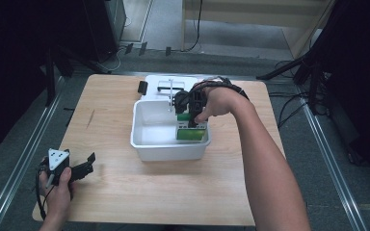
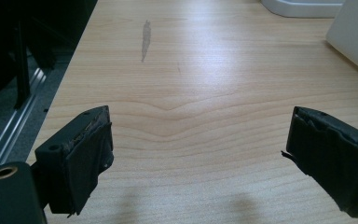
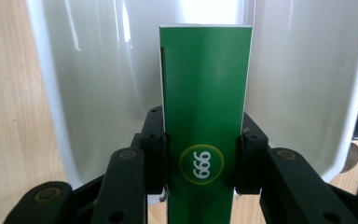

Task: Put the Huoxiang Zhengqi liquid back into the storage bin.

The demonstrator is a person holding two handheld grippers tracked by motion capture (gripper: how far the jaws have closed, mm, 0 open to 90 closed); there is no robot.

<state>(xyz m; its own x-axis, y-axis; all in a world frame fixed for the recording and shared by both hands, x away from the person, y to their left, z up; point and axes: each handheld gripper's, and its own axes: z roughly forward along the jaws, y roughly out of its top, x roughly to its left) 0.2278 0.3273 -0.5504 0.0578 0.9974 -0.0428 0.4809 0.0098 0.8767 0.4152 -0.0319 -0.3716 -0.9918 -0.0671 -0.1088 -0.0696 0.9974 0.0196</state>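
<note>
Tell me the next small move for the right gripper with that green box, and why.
Probably lower it a little further, then release: the right gripper is clamped on the green box, which hangs inside the white tub, beside another green box lying there.

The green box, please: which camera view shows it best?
The right gripper view: the green box stands large and sharp, clamped between the right gripper jaws over the white tub, its 999 logo readable. The high view shows it small, partly hidden by the hand. The left gripper view gives table instead.
</note>
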